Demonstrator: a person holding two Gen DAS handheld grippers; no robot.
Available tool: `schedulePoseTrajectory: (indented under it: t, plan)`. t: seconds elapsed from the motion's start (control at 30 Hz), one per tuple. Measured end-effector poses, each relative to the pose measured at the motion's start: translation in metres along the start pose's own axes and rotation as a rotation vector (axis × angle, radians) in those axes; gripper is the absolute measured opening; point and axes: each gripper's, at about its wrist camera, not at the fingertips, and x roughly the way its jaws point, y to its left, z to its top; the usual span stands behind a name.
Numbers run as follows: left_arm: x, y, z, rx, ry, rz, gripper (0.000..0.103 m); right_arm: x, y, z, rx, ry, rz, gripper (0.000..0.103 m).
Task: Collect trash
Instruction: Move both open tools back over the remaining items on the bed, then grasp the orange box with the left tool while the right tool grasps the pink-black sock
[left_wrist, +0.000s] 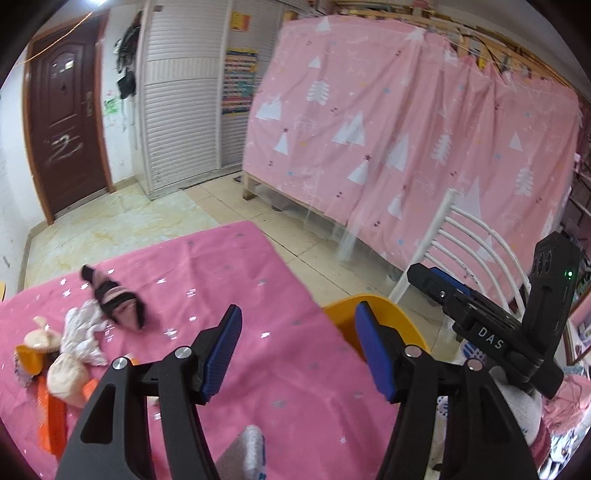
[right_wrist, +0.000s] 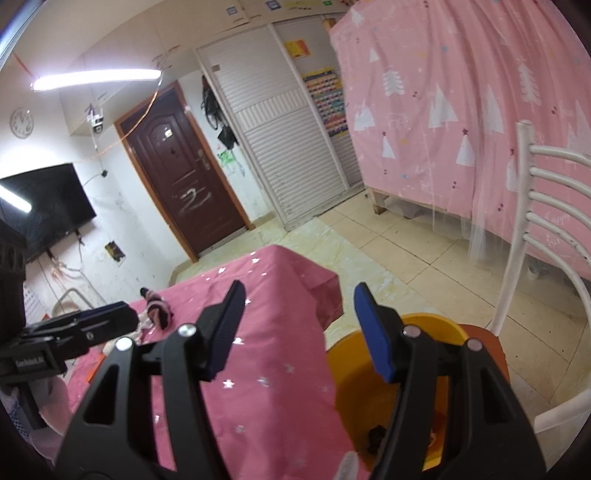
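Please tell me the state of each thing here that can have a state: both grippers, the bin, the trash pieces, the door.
Left hand-held gripper: open, holding nothing.
Right hand-held gripper: open, holding nothing, above the bin's edge.
Orange bin: uncovered, a few dark scraps inside.
Crumpled white paper: lying on the pink tablecloth, not collected.
Striped pink-black cloth: lying on the tablecloth.
Brown door: closed.

"DAS" on right claw (left_wrist: 424, 275) – "GenRobot.AI" on left claw (right_wrist: 127, 314)

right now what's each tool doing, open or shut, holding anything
Left tool: open, holding nothing, above the pink tablecloth.
Right tool: open, holding nothing, over the table edge and the yellow bin.
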Motion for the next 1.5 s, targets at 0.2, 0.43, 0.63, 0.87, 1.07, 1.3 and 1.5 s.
schedulePoseTrajectory:
  t: [0.2,0.43,0.63,0.87,1.07,1.3,1.5]
  plan:
    - [-0.026,0.04,-0.007,-0.051,-0.022,0.055,0.06,0.014,0.042,0.008,-0.08,0.019,0.043,0.06]
    - [-0.058,0.103,-0.024,-0.124,-0.045,0.154,0.068,0.041,0.093,0.009,-0.154,0.059,0.103,0.066]
    - [-0.078,0.159,-0.039,-0.207,-0.038,0.204,0.069,0.07,0.138,0.005,-0.216,0.106,0.157,0.066]
    - [-0.082,0.199,-0.059,-0.242,-0.01,0.249,0.069,0.104,0.172,-0.002,-0.265,0.173,0.189,0.066]
    - [-0.072,0.224,-0.078,-0.254,0.053,0.264,0.069,0.134,0.19,-0.011,-0.302,0.242,0.191,0.066]
    - [-0.053,0.233,-0.093,-0.247,0.118,0.271,0.069,0.165,0.213,-0.02,-0.387,0.333,0.19,0.066]
    - [-0.043,0.237,-0.099,-0.24,0.138,0.292,0.065,0.187,0.233,-0.033,-0.464,0.403,0.171,0.066]
